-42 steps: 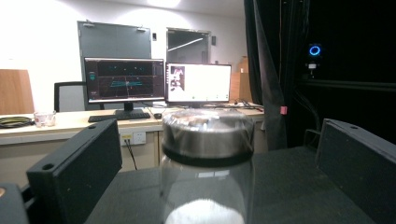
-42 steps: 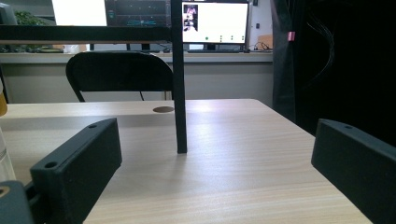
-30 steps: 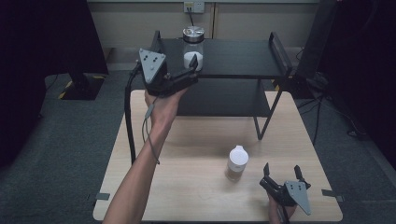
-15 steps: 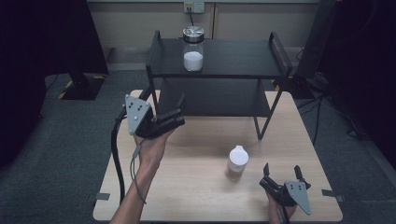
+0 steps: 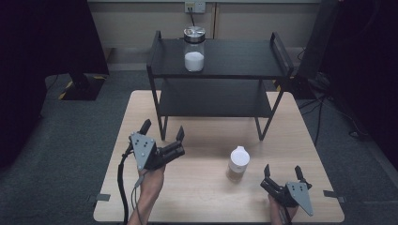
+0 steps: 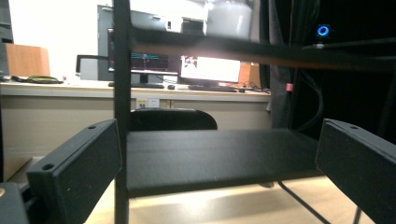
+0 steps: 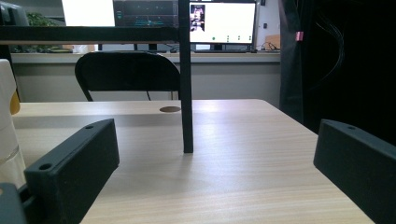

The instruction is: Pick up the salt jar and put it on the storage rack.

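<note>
A glass jar (image 5: pixel 194 55) with a metal lid and white powder stands on the top level of the black shelf rack (image 5: pixel 234 58). Its base also shows at the top of the left gripper view (image 6: pixel 229 18). A small white-capped bottle (image 5: pixel 238 164) stands upright on the wooden table (image 5: pixel 202 197). My left gripper (image 5: pixel 164 130) hovers open and empty in front of the rack's front-left post (image 6: pixel 121 93), facing the lower shelf (image 6: pixel 210 158). Near the front right edge, my right gripper (image 5: pixel 282 171) rests low and open, holding nothing, with the bottle (image 7: pixel 7 116) just to its left.
The rack's front-right post (image 7: pixel 187 79) stands ahead of my right gripper. Behind the table are a black chair (image 7: pixel 126 70), a desk with lit monitors (image 7: pixel 222 21) and a dark stand (image 5: pixel 77 79) on the grey carpet at left.
My left gripper has pulled back from the jar on the top shelf and come down toward the table's front left. The jar stays on the shelf. The right gripper has not moved.
</note>
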Motion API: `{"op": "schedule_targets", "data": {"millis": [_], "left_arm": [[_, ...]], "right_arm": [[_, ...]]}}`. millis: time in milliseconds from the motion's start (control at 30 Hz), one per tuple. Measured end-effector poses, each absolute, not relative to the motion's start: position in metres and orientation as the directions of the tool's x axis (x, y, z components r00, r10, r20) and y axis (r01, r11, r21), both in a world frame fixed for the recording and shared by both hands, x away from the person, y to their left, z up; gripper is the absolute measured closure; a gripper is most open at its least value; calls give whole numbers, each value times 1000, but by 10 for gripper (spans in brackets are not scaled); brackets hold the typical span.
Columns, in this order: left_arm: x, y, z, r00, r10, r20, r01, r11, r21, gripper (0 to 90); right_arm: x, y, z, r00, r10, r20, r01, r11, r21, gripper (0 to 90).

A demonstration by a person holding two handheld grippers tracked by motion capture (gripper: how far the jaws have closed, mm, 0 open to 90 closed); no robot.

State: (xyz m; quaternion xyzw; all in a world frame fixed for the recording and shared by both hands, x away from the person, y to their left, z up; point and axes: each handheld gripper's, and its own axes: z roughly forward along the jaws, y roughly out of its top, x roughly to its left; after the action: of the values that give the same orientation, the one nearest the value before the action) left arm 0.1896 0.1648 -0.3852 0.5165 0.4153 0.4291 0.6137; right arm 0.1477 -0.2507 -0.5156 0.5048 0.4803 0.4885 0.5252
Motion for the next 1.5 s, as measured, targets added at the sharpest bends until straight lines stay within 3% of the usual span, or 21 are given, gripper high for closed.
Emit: {"op": "schedule_targets", "data": {"millis": [133,400,500,867,1133,1500], "left_arm": [[186,163,-408,278,960,-40,-90,68,994,0],[173,145,-454,145,989,-15,-31,20,999,0],[168,143,-468,141,990,6,-24,-3,1000,0],[163,146,-492,166,986,-17,13,15,1000,0],[165,142,-504,89,995,-41,43,37,998,0],[166,139,-512,83,997,-9,8,9,1000,0]], "right_arm": [[148,-249,-516,73,997,-9,-32,12,999,0],[148,-250,-515,67,998,-12,-27,13,1000,0],[148,-250,-515,67,998,-12,-27,14,1000,0],[148,-250,-516,67,998,-11,-29,13,1000,0],[148,-250,-516,67,998,-12,-28,14,1000,0],[148,-250,-515,67,998,-13,-26,14,1000,0]]}}
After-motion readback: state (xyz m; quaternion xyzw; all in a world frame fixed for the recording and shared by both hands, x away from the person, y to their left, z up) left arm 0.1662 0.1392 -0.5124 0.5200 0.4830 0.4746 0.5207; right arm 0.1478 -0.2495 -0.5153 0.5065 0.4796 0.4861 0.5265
